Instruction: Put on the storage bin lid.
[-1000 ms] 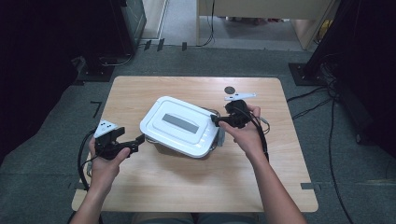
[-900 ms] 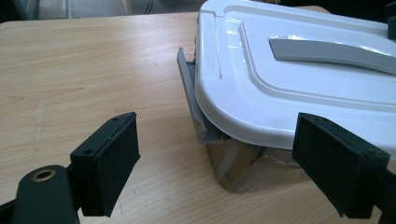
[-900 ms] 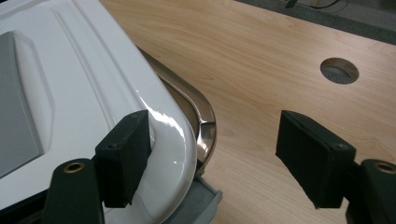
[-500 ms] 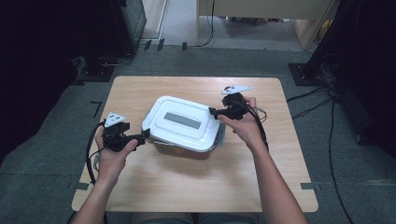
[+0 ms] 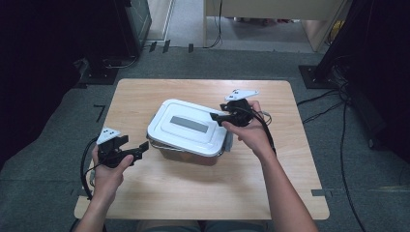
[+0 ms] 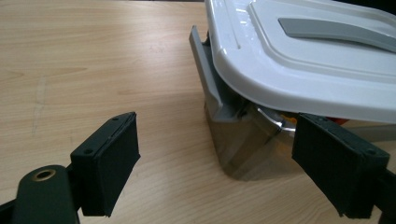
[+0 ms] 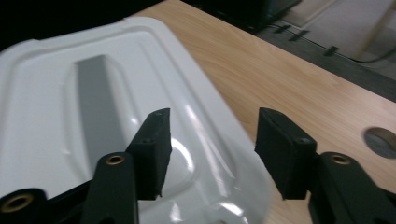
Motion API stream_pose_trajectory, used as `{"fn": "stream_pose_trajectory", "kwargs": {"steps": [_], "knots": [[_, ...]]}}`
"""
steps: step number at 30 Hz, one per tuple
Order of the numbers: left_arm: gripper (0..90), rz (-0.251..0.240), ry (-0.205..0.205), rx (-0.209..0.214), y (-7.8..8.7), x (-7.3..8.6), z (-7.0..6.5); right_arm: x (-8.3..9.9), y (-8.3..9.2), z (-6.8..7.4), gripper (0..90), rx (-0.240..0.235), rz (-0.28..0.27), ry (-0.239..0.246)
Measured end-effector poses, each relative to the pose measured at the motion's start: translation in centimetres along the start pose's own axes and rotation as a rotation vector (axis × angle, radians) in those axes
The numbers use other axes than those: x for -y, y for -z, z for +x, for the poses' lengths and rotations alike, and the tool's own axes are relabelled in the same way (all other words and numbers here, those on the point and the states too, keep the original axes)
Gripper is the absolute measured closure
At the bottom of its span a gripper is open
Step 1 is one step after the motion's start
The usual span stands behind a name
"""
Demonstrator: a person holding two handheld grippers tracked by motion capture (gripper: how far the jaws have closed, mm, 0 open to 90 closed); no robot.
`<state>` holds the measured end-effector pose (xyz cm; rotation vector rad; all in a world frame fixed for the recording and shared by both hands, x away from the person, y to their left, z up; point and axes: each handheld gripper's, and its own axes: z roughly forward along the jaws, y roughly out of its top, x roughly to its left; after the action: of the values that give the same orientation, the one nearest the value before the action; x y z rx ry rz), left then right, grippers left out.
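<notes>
Mid-tabletop: lidded white box, shifted slightly toward the near edge since a second ago. Right tongs over the lid's right end, raised off it since then, narrowed but released, nothing between. Left tongs at box's near-left corner, spread wide, released, closer than before.

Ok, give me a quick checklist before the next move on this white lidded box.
1. Lid seated flat on box: not ok, lifted at the left gripper's corner.
2. Grey latch released: ok, it swings outward.
3. Left gripper open, facing the box corner: ok.
4. Right gripper over the lid's edge, jaws just been closing: ok, nothing gripped yet.
5. Box contents: cannot tell.
6. Table space for the lid: ok.
</notes>
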<state>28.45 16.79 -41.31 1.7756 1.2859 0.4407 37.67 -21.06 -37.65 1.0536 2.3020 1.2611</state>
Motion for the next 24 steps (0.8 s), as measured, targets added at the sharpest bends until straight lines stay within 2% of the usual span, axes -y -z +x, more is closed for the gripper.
{"fn": "stream_pose_trajectory", "kwargs": {"steps": [4,7,9,11,15,18,20,23,24], "knots": [[14.6,0.007,0.004,-0.006,0.3,0.7,0.4,-0.9,-1.4,2.5,67.0,-0.118,0.015,0.058],[14.6,0.009,0.021,-0.005,0.3,1.3,0.7,-2.0,-2.7,4.3,81.6,-0.154,0.014,0.089],[14.8,0.019,0.017,-0.007,0.3,1.6,0.8,-2.7,-3.6,5.0,86.6,-0.137,0.017,0.102],[14.8,0.019,0.014,-0.006,0.3,1.7,0.9,-3.2,-4.5,5.2,87.5,-0.130,0.024,0.097],[14.8,0.011,0.017,-0.006,0.6,1.7,1.1,-3.6,-6.7,5.4,84.1,-0.166,0.084,0.091],[14.8,0.007,0.021,-0.007,0.8,1.8,1.3,-3.8,-6.9,5.7,85.0,-0.214,0.089,0.117],[14.8,0.006,0.021,-0.008,0.9,1.8,1.3,-3.8,-6.9,5.8,85.3,-0.267,0.098,0.120],[14.8,0.008,0.022,-0.010,0.9,1.8,1.5,-3.8,-6.5,5.8,83.5,-0.282,0.113,0.117],[14.8,0.008,0.023,-0.011,0.9,1.8,1.5,-3.9,-6.5,5.8,80.2,-0.270,0.110,0.110]]}}
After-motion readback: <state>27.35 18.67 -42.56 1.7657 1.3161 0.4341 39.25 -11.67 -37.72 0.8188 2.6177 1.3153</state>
